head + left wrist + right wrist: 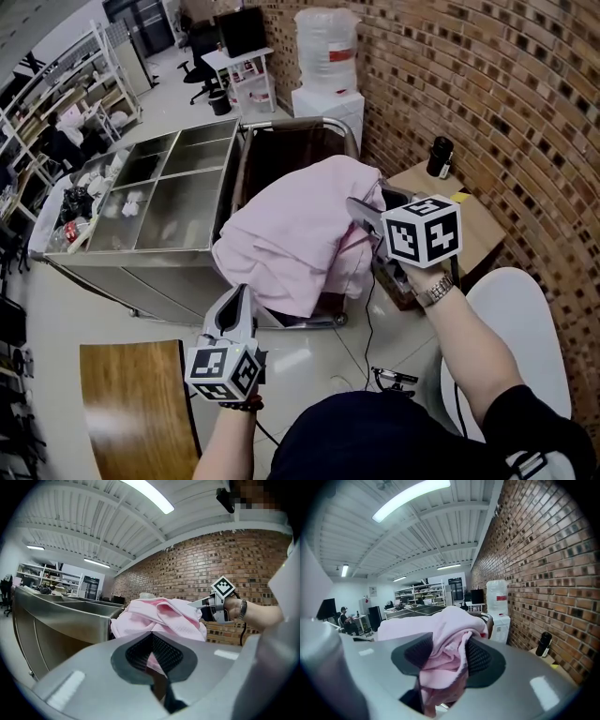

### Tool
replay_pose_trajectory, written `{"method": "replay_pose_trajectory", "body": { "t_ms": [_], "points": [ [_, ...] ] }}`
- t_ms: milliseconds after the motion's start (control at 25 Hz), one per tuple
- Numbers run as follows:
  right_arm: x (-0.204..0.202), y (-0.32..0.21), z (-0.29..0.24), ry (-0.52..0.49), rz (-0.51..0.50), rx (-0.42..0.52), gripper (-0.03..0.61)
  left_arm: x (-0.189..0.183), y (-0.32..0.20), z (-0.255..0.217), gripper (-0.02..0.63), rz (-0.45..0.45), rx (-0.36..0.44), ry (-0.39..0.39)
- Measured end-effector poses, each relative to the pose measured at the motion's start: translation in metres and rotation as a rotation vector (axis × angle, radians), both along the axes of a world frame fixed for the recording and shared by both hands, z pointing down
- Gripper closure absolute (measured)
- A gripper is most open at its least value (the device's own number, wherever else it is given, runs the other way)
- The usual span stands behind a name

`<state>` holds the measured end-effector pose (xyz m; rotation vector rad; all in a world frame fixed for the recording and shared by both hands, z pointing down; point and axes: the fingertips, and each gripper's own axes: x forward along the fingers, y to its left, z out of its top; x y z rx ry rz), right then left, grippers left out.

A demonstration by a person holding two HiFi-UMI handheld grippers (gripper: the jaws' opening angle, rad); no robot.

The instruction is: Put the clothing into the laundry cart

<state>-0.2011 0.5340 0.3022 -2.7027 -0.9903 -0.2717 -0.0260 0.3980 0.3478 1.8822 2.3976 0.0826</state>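
A pink garment (291,234) hangs in a heap over the near rim of the dark laundry cart (298,124). My right gripper (364,217) is at the heap's right side, by the cart's near right corner. In the right gripper view a thick fold of the pink garment (445,639) fills the gap of the right gripper (449,644), touching both pads. My left gripper (240,294) points up at the garment's lower left hem. In the left gripper view the left gripper (151,635) has its tips together, with a thin strip of the pink garment (159,616) between the pads.
A steel trolley with open compartments (159,187) stands against the cart's left side. A water dispenser (326,56) is behind the cart by the brick wall. A black bottle (439,155) stands on a cardboard box (473,225) at right. A white chair (525,319) and a wooden tabletop (131,403) are near me.
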Motion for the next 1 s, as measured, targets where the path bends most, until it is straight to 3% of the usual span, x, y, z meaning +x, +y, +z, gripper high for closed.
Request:
{"method": "replay_pose_trajectory", "body": {
  "t_ms": [520,1000],
  "points": [
    [-0.02,-0.015,0.002,0.016,0.013,0.012,0.37,-0.016,-0.016,-0.004,0.614,0.007,-0.004,0.009],
    [-0.022,-0.085,-0.015,0.03,0.029,-0.016,0.37,-0.023,-0.072,-0.02,0.614,0.05,-0.014,0.032]
  ]
}}
